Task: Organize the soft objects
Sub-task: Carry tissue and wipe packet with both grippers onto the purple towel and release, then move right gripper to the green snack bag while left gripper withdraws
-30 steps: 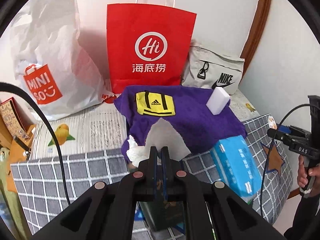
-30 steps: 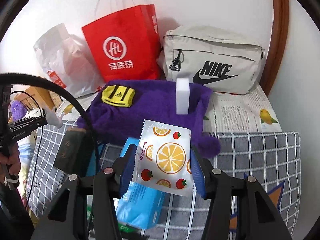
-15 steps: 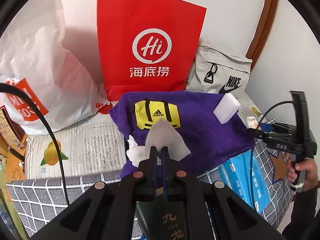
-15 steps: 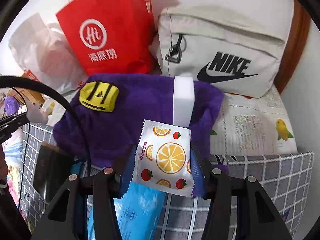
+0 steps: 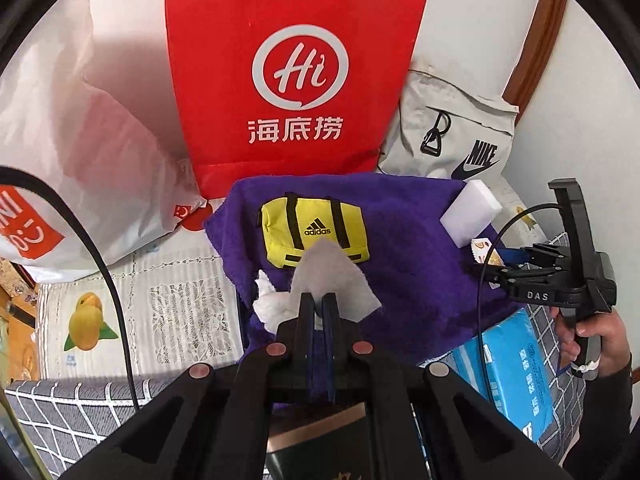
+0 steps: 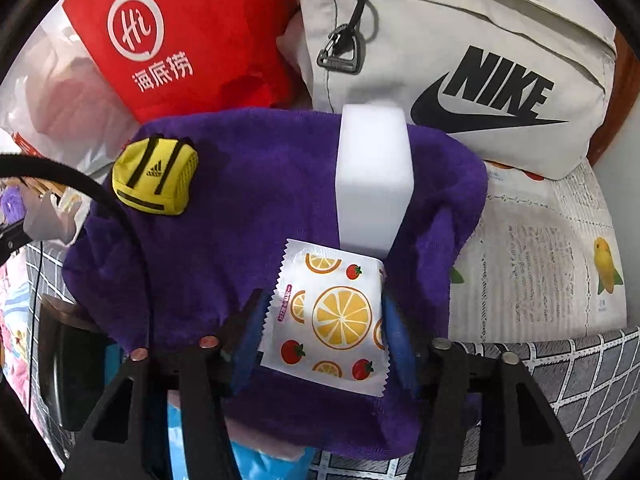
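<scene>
Right gripper (image 6: 324,312) has a white fruit-print wet-wipe packet (image 6: 332,316) between its blue pads, jaws just been opening, so the squeeze looks loosened and I can't tell if it's still pinched. Left gripper (image 5: 318,304) is clamped shut on a white tissue (image 5: 328,276). Both hang over the purple fluffy towel (image 6: 248,208), where a small yellow duffel pouch (image 5: 314,230) and white sponge block (image 6: 374,176) already sit. I'd say halfway: blue tissue pack (image 5: 516,364) waits at the towel's near edge. Grey checked bedding (image 5: 72,408) below, bags along the wall.

Upright bags (image 5: 296,72) walling towel's (image 5: 408,240) far edge
</scene>
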The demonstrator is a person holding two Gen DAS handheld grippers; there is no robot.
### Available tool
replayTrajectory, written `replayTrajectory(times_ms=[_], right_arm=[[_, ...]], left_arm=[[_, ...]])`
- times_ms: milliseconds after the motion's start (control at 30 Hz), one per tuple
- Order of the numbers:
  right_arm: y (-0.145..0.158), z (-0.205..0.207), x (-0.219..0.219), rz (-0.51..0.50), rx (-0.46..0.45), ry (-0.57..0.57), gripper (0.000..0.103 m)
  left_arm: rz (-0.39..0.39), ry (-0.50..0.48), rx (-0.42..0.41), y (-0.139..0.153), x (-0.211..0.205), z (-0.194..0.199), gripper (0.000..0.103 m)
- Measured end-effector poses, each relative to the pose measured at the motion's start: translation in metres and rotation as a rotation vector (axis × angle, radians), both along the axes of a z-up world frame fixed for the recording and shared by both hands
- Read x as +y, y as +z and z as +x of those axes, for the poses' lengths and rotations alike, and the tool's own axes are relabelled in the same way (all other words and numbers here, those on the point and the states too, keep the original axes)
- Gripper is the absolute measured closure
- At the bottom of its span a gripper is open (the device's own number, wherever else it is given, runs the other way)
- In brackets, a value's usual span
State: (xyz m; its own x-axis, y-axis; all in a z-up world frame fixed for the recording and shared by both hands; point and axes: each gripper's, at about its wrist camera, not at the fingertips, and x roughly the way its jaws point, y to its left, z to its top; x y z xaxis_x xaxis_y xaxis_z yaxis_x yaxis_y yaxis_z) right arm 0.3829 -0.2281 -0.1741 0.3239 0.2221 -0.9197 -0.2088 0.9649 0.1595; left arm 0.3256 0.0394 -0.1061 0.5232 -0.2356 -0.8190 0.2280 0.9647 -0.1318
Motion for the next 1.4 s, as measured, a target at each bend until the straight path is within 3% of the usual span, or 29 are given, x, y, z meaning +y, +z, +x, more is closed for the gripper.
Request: replayTrajectory(times_ms=[100,233,467,833,900,933,967,1033,1133,1400], right_arm=[[0.002,-0.002,0.003,-0.002,-0.003,0.013,0.042],[0.009,-0.007,0.008,-0.026,-0.031,0.034,0.021],[0.025,-0.016,0.0,-0.017,-0.04,0.015,0.021],[0.087,-0.064,-0.024,0.037,-0.186,-0.014,0.021],[0.092,-0.072,-0.028,0.051,-0.197,-0.016,0.021],[0.094,-0.075,-0.028,0.051,-0.201,-0.019,0.021],[0.097,-0.079,-0.028,0.05,-0.206,-0.021,0.021],[0.101,-0.087,-0.028,0.057,-0.215,-0.022,0.021],[0.103,-0.098,-0.031,0.08,-0.215,-0.026,0.021],[0.114,-0.145,-0.028,0.132,-0.231,-0.027,0.021]], left_arm=[[-0.011,-0.005,0.02,-0.006,-0.002,0.006,0.098],[-0.006,-0.012,0.043,-0.016,-0.007,0.013,0.098],[0.007,-0.002,0.082,-0.033,-0.012,0.027,0.098],[0.01,0.017,0.125,-0.044,-0.014,0.039,0.097],[0.016,0.015,0.13,-0.044,-0.016,0.041,0.086],[0.033,0.034,0.123,-0.042,-0.016,0.041,0.073],[0.045,0.05,0.114,-0.04,-0.015,0.041,0.053],[0.053,0.068,0.089,-0.034,-0.013,0.037,0.032],[0.041,0.074,0.047,-0.021,-0.009,0.027,0.032],[0.027,0.075,0.031,0.0,-0.002,-0.005,0.032]])
